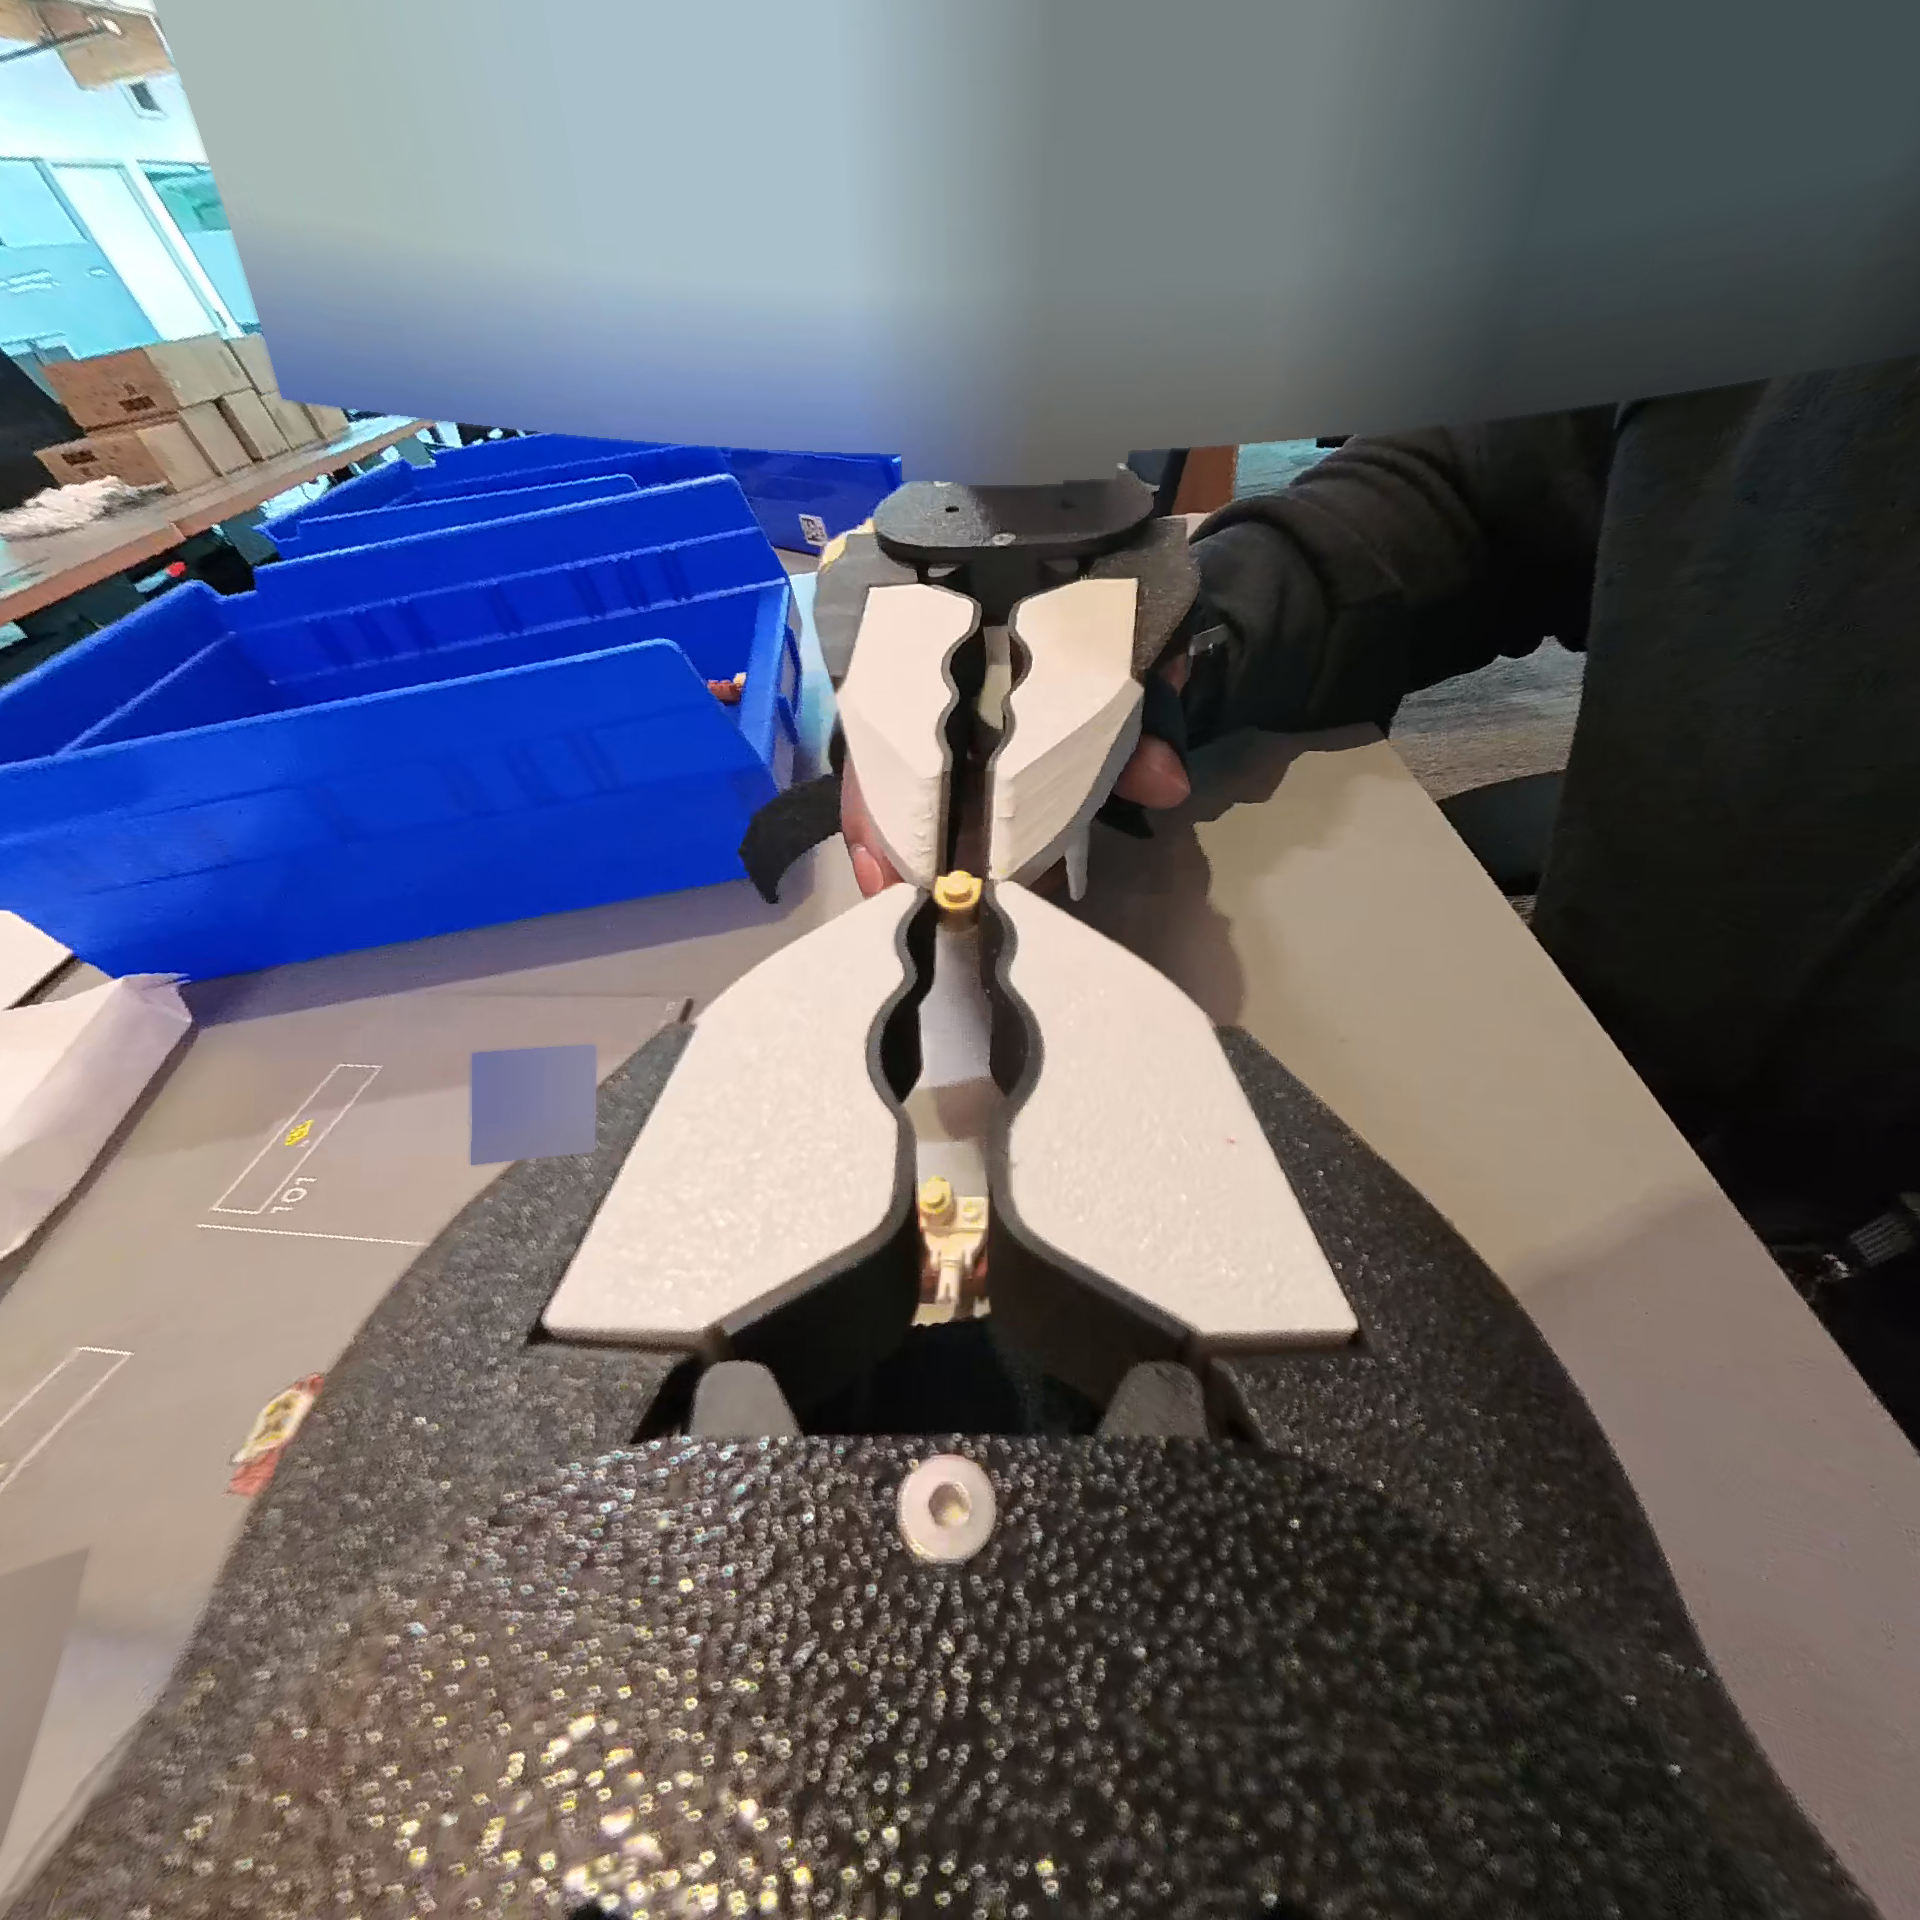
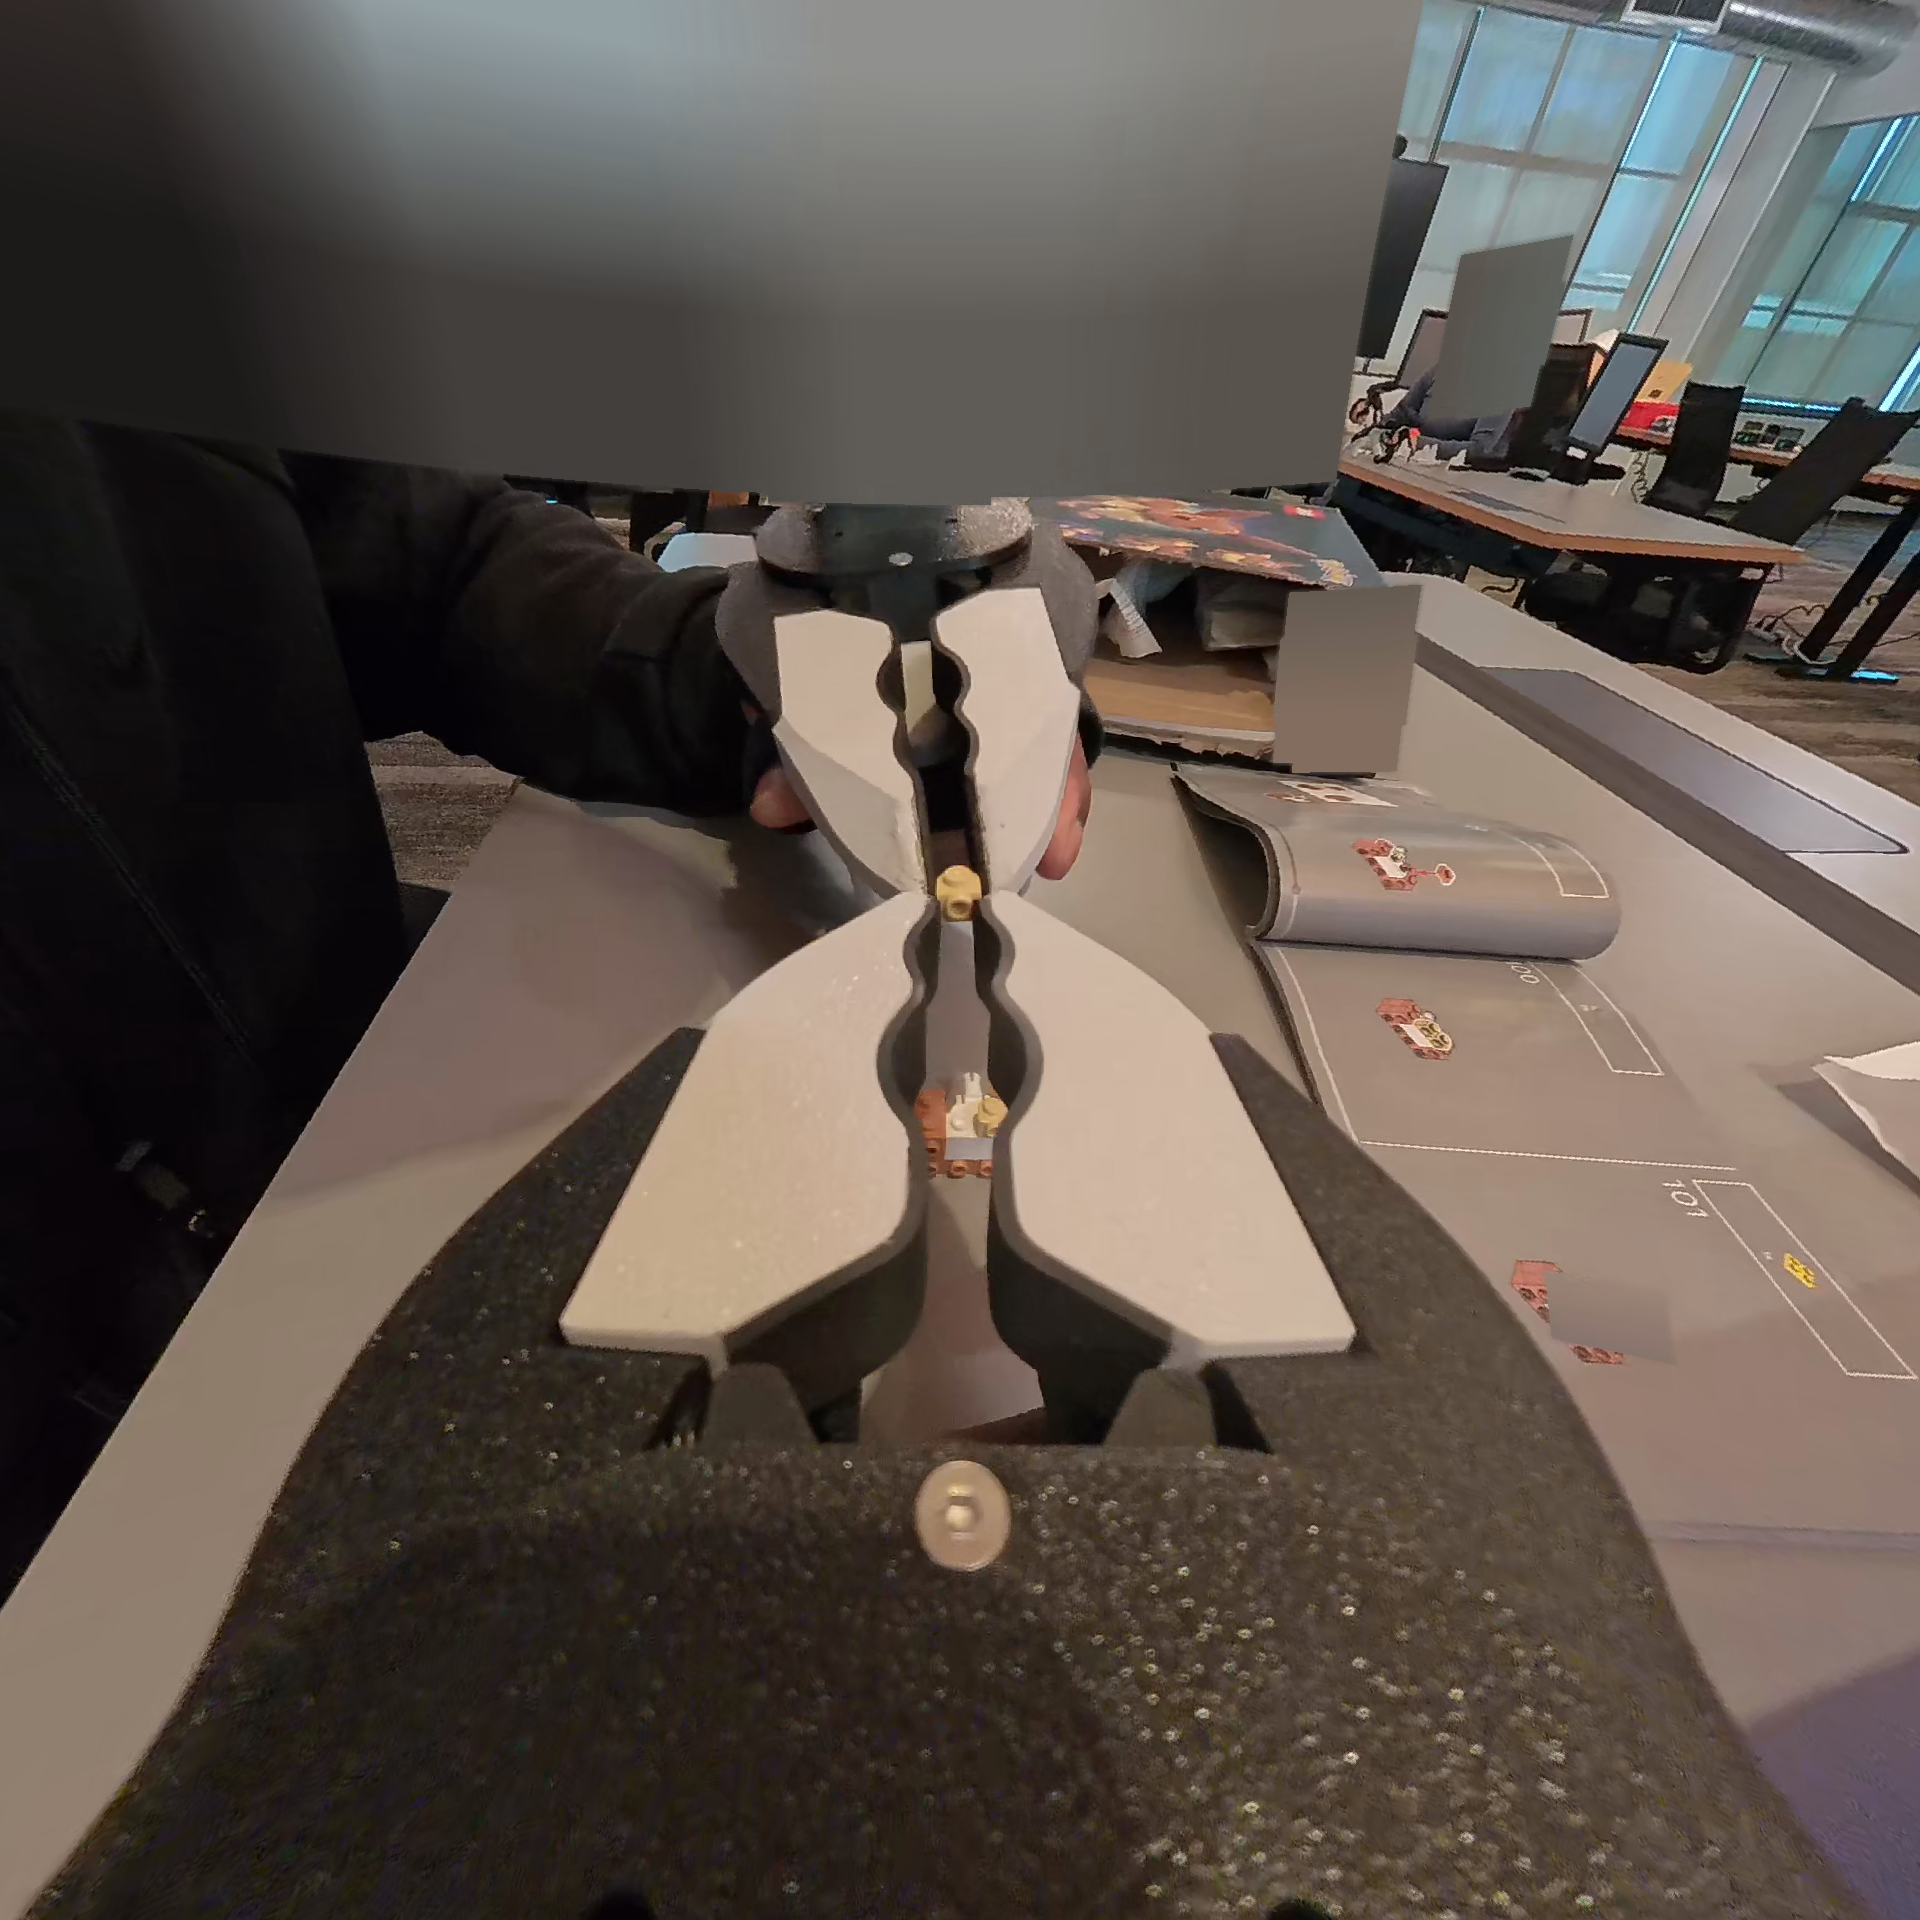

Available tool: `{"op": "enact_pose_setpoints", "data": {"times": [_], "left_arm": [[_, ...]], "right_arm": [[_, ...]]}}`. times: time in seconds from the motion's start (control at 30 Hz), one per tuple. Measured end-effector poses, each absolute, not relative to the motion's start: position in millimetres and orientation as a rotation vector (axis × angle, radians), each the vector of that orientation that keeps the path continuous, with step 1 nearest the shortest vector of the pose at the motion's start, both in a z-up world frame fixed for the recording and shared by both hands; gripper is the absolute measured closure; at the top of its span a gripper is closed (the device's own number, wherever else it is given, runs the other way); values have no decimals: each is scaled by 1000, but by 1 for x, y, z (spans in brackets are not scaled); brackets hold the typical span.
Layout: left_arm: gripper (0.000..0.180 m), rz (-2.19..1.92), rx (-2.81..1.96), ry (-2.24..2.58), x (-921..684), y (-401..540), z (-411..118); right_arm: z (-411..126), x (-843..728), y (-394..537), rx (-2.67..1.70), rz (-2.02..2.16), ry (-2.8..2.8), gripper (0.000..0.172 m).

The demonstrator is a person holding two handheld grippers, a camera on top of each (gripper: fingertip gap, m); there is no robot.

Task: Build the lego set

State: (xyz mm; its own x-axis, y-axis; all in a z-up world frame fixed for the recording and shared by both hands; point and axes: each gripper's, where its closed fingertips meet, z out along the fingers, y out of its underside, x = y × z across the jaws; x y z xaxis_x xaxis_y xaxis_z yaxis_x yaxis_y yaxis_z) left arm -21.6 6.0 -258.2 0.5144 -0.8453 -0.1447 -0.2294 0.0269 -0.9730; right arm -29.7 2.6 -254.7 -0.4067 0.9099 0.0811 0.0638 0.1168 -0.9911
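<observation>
Left wrist view: left gripper (image 1: 956,912) almost shut, with only a thin gap between the white fingers (image 1: 790,1143). Pinching a tiny tan toy brick (image 1: 956,894) right at the tips. Meeting the right gripper (image 1: 961,875) tip to tip, straight ahead, with the same tiny brick caught at its tips too. Held from behind by a hand in a black glove (image 1: 1195,675). Down through the gap, near the base of the fingers, a small toy brick build (image 1: 951,1236) on the grey table (image 1: 1403,1039). Off to the left and ahead, blue bins (image 1: 416,779).

Right wrist view: right gripper almost shut as well, thin gap, tips pressed on the tan brick at the very front. Left gripper straight ahead, nose to nose, gripping the same brick. Below the gap, the small build of brown, white and tan bricks on the table. To the right, an open picture booklet (image 2: 1455,883), one page curled over. Farther ahead on the right, a torn cardboard box (image 2: 1195,686).
</observation>
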Motion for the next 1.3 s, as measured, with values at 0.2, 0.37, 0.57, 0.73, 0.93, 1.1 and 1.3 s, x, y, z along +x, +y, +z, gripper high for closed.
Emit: {"op": "enact_pose_setpoints", "data": {"times": [0.2,0.37,0.57,0.73,0.93,1.1,1.3], "left_arm": [[173,-671,-1521,979,-20,3,-261],[173,-705,-1522,975,-20,2,-260],[173,-719,-1526,985,-19,1,-262],[172,-694,-1515,1010,-20,0,-264],[156,-547,-1603,1172,-32,1,-292],[144,-452,-1810,1220,-48,9,-327],[139,-411,-1921,1275,-50,6,-345]], "right_arm": [[-257,-29,0,-956,1379,-1643,167],[-256,-28,-2,-952,1395,-1647,167],[-259,-28,-3,-964,1409,-1663,168],[-260,-29,-3,-983,1425,-1663,168],[-260,-29,4,-990,1383,-1656,168],[-267,-27,8,-1011,1339,-1680,168],[-273,-27,10,-1029,1310,-1704,168]]}}
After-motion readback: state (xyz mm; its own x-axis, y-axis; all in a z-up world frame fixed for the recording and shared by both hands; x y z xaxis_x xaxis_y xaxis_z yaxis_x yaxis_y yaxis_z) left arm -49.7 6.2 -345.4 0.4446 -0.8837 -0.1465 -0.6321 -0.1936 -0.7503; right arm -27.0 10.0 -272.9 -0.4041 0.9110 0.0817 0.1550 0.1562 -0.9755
